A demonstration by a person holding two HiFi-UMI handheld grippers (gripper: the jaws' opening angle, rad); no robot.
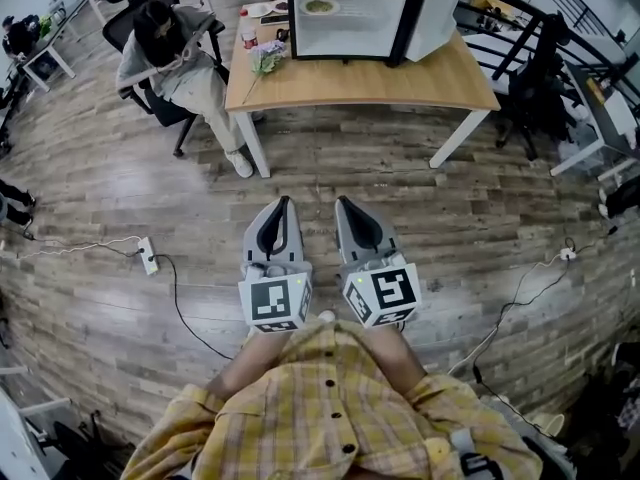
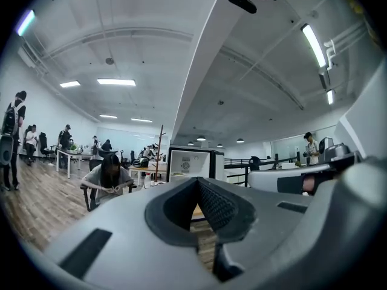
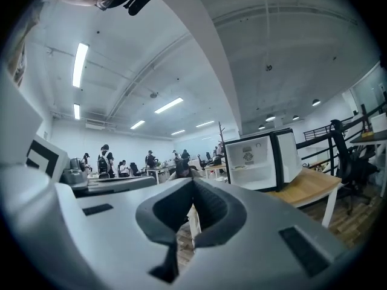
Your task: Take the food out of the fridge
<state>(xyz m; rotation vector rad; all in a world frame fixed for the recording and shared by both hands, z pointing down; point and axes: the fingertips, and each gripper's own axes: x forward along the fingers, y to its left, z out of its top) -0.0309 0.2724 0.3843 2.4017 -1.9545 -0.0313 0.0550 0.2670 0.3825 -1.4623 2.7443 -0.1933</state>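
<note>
A small black fridge (image 1: 375,13) stands on the far side of a wooden table (image 1: 360,83), its door swung open to the right. On its white shelf lies a plate of food (image 1: 320,6). The left gripper view shows the fridge (image 2: 193,162) far ahead, and in the right gripper view the fridge (image 3: 260,159) sits right of centre with the plate (image 3: 240,167) inside. My left gripper (image 1: 283,203) and right gripper (image 1: 342,203) hang side by side over the wood floor, close to my body and well short of the table. Both are shut with nothing in them.
A person sits hunched in an office chair (image 1: 170,58) at the table's left end. Flowers (image 1: 266,58) and small items lie on the table's left part. A power strip (image 1: 148,255) and cables cross the floor at left; a black chair (image 1: 530,78) stands right of the table.
</note>
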